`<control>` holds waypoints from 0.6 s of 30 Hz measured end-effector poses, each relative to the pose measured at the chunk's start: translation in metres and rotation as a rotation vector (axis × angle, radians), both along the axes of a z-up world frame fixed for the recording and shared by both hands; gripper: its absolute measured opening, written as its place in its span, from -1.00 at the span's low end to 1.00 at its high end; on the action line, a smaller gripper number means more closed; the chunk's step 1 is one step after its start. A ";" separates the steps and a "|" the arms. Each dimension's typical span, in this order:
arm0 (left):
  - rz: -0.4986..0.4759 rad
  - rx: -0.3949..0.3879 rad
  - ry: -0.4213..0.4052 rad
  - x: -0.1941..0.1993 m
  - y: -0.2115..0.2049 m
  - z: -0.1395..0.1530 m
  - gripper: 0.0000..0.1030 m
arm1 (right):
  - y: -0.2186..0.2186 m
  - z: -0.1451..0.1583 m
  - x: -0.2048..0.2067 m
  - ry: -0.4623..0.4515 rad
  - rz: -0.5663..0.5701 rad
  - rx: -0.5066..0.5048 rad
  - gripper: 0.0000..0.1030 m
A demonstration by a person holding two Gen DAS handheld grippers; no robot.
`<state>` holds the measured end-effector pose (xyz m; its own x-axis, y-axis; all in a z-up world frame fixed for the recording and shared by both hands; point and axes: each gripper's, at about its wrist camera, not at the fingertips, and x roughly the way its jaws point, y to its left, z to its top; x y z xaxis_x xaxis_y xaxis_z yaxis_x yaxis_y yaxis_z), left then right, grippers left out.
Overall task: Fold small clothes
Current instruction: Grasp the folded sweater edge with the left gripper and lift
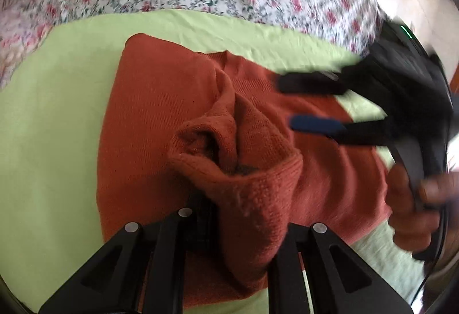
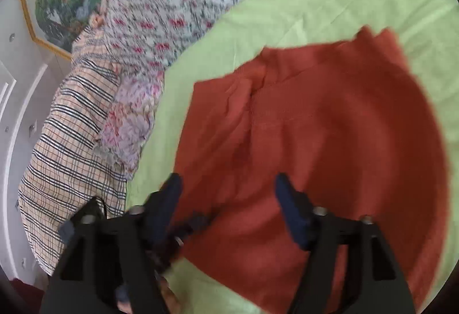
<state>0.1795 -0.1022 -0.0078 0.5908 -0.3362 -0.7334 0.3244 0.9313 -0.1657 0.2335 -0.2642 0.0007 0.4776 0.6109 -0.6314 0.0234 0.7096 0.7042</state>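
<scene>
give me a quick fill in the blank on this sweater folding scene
1. The knit sweater is ____ in colour.
2. It lies on a plain ____ sheet.
3. The left gripper is shut on a ____ of the sweater.
4. The right gripper has its fingers ____.

Missing words: rust red; light green; fold; open

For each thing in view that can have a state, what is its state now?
Rust sweater: lying on the green sheet, one part lifted.
Left hand-held gripper: shut on a bunched fold of the rust sweater.
Right hand-held gripper: open above the rust sweater, nothing held.
</scene>
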 end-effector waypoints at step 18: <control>-0.194 -0.083 -0.056 -0.019 -0.060 0.047 -0.76 | -0.013 0.051 0.034 -0.130 0.060 -0.149 -0.70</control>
<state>0.1600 -0.1621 0.0390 0.5480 -0.5055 -0.6665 0.5072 0.8344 -0.2159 0.2675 -0.2776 0.0516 0.5271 0.5450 -0.6520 -0.1063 0.8035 0.5857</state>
